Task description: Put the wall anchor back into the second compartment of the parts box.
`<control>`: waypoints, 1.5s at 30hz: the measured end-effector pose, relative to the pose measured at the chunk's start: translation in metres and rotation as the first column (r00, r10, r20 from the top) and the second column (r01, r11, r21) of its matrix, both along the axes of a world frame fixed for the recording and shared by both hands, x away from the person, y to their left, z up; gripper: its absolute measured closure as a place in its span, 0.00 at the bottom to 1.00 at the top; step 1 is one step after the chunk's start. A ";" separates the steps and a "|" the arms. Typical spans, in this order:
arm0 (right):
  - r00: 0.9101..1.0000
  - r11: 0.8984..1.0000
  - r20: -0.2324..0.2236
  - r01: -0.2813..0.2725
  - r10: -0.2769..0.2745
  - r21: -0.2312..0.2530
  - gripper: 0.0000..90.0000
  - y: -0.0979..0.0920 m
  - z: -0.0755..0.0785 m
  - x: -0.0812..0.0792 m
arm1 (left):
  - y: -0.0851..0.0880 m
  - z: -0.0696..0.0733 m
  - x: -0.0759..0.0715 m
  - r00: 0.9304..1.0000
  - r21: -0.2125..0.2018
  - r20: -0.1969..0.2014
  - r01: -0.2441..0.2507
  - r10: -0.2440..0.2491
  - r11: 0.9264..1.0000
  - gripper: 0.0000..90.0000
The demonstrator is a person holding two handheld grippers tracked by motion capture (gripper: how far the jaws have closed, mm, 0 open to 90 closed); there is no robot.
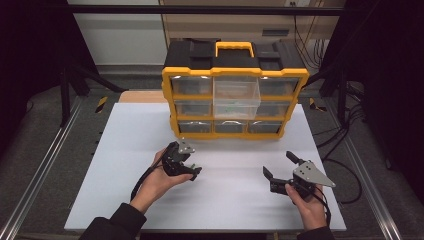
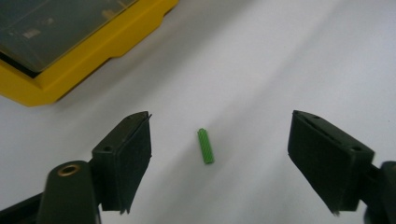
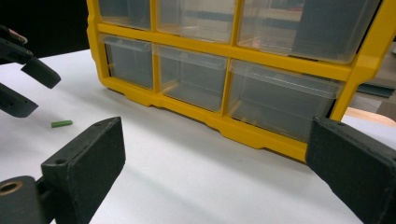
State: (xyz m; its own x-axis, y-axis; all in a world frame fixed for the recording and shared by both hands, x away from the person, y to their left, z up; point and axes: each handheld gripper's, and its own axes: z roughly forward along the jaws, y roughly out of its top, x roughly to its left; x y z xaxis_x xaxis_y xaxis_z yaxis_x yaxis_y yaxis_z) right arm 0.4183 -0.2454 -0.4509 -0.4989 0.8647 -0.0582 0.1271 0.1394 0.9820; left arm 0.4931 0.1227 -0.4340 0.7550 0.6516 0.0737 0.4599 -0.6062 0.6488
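A small green ribbed peg lies flat on the white board. My left gripper hovers just over it, open, with the peg between the two jaws and touching neither pad. In the right gripper view the peg lies just below the left gripper. My right gripper is held open at the board's front right, with nothing between its jaws, and points at the organizer's lower drawers.
A yellow and black drawer organizer stands at the back of the board with several clear drawers. Its wide middle drawer is pulled out toward me. Its yellow base lies close beyond the left gripper. Cables trail off the right edge.
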 end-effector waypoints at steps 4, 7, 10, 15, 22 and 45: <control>1.000 1.000 0.003 0.000 0.000 -0.002 0.06 0.000 0.000 0.000 | -0.002 -0.002 -0.001 1.000 -0.001 -0.013 0.000 0.000 1.000 0.27; 1.000 1.000 0.001 0.001 -0.001 -0.002 0.06 0.000 0.000 0.000 | -0.004 -0.003 -0.002 1.000 0.007 -0.019 0.008 -0.008 1.000 0.30; 1.000 1.000 0.001 0.000 0.000 -0.002 0.06 0.000 0.000 0.000 | -0.005 -0.004 -0.002 1.000 0.010 -0.023 0.016 -0.016 1.000 0.32; 1.000 1.000 0.002 0.001 -0.001 -0.006 0.06 0.000 0.000 0.000 | -0.007 -0.006 -0.002 0.999 0.022 -0.031 0.018 -0.017 1.000 0.37; 1.000 1.000 0.003 0.002 -0.002 -0.005 0.06 0.000 0.000 0.000 | -0.005 -0.008 -0.001 0.998 0.015 -0.056 0.011 -0.010 1.000 0.45; 1.000 1.000 0.007 0.001 -0.001 -0.003 0.06 0.000 0.000 0.000 | -0.002 -0.015 0.009 0.996 0.022 -0.085 -0.031 0.033 0.999 0.73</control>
State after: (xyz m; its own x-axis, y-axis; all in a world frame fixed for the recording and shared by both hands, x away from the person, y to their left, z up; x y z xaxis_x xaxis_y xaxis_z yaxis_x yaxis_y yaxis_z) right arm 0.4181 -0.2458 -0.4506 -0.4975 0.8651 -0.0644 0.1207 0.1425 0.9824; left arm 0.5024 0.1204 -0.4487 0.7377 0.6747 0.0231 0.5327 -0.6028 0.5939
